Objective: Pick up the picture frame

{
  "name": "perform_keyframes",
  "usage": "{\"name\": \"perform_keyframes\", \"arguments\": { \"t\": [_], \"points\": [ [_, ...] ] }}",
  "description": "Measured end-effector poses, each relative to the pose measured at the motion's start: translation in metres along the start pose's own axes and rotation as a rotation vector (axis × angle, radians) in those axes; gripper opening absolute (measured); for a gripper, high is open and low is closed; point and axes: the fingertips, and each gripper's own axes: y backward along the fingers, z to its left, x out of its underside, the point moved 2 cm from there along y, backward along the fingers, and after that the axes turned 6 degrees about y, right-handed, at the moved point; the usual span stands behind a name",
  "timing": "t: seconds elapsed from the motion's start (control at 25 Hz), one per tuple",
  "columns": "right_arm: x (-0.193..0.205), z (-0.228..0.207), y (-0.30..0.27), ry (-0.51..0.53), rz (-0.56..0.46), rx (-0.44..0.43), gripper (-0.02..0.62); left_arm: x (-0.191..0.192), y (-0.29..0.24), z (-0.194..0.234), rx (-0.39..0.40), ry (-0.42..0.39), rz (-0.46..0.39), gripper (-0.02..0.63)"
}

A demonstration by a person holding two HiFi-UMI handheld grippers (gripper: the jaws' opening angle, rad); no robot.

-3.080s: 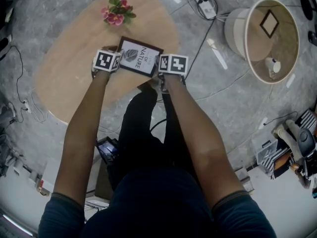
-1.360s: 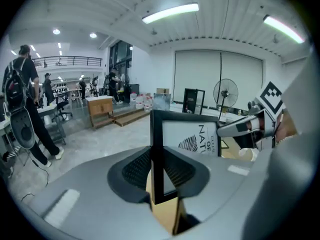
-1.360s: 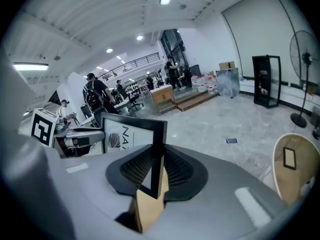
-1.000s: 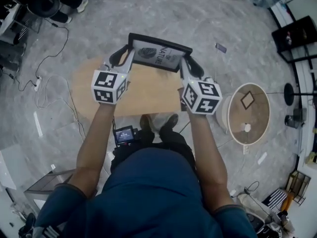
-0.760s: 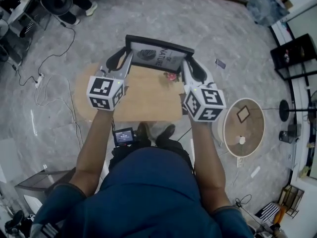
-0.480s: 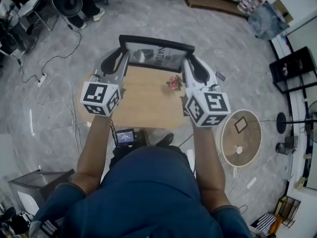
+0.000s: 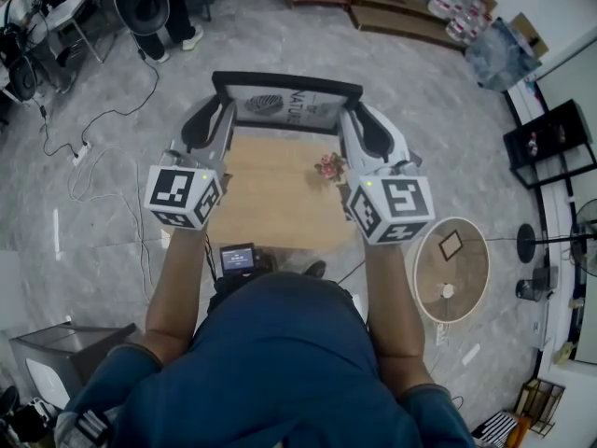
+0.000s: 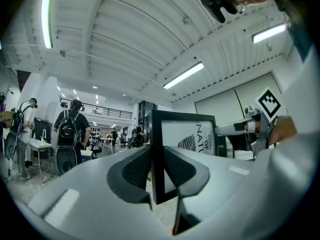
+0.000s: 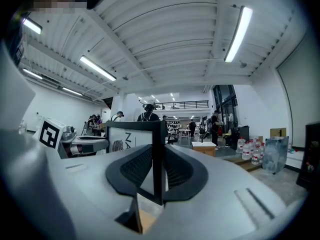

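The black picture frame (image 7: 285, 101) with a white leaf print is held up in the air, high above the wooden table (image 7: 280, 194). My left gripper (image 7: 222, 112) is shut on its left edge and my right gripper (image 7: 347, 118) is shut on its right edge. In the left gripper view the frame's (image 8: 182, 139) black side bar stands pinched between the two dark pads, with my gripper (image 8: 157, 181) tight on it. In the right gripper view the frame (image 9: 135, 134) sits likewise between the pads of that gripper (image 9: 159, 184).
A small pink flower bunch (image 7: 328, 165) lies on the table's right part. A round white basket (image 7: 450, 269) stands on the floor at the right. Cables (image 7: 84, 147) trail over the grey floor at left. People (image 8: 72, 134) stand in the room behind.
Both grippers have lifted the frame off the table and raised it well above it. The head view has swung, so table and basket now lie below the frame.
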Motion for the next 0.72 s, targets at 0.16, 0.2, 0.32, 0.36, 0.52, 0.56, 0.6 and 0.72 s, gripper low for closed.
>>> {"name": "perform_keyframes", "arguments": {
  "t": [0.16,0.2,0.32,0.36,0.52,0.56,0.6,0.72],
  "points": [
    [-0.0025,0.0007,0.0019,0.001,0.009,0.01,0.078,-0.0002,0.0015,-0.001,0.012,0.014,0.009,0.072],
    [-0.0032,0.0011,0.0023,0.0,0.01,0.014,0.078,-0.0007,0.0021,-0.0011,0.016,0.017,0.01,0.072],
    [-0.0044,0.0017,0.0033,-0.003,0.011,0.026,0.078,-0.002,0.0025,-0.0011,0.027,0.02,0.011,0.074],
    [-0.0045,0.0017,0.0035,-0.004,0.011,0.03,0.078,-0.0021,0.0019,-0.001,0.031,0.019,0.012,0.074],
    [-0.004,0.0022,0.0046,-0.007,0.01,0.046,0.078,-0.0021,0.001,-0.0009,0.046,0.017,0.017,0.074],
    [-0.0041,0.0023,0.0046,-0.007,0.01,0.049,0.078,-0.0025,0.0009,-0.0007,0.049,0.016,0.017,0.074],
    [-0.0044,0.0026,0.0045,-0.007,0.01,0.052,0.078,-0.0029,0.0008,-0.0004,0.052,0.015,0.017,0.074],
    [-0.0054,0.0039,0.0044,-0.006,0.009,0.061,0.078,-0.0036,0.0007,0.0007,0.058,0.015,0.017,0.074]
  ]
}}
